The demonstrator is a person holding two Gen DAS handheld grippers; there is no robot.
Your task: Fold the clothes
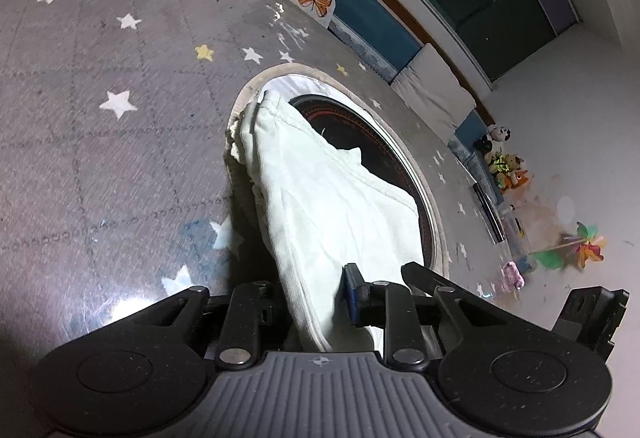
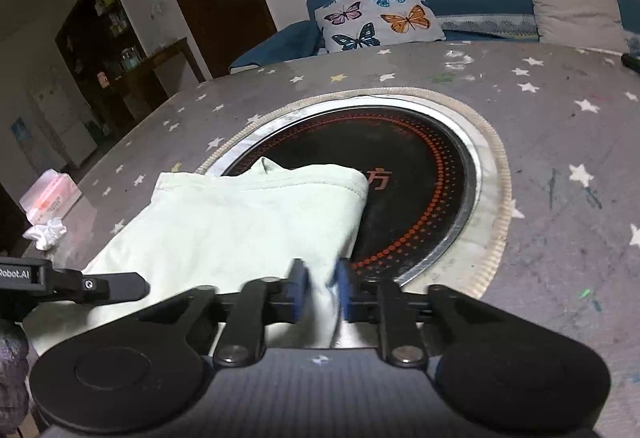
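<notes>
A pale white-green garment (image 1: 320,205) lies on the grey star-patterned tablecloth (image 1: 100,157) and partly over the round black cooktop (image 1: 384,157) set in the table. My left gripper (image 1: 316,298) is shut on the garment's near edge, with cloth running between its fingers. In the right wrist view the same garment (image 2: 224,226) lies folded at the lower left. My right gripper (image 2: 320,290) is shut on a bunched edge of it, held between the blue pads (image 2: 298,288). The left gripper (image 2: 80,284) shows at the left edge of that view.
A butterfly cushion (image 2: 376,13) and a white cushion (image 2: 576,5) lie on the blue bench behind the table. A tissue pack (image 2: 50,193) and a crumpled tissue (image 2: 46,232) sit at the table's left edge. Toys and a pinwheel (image 1: 576,250) lie on the floor.
</notes>
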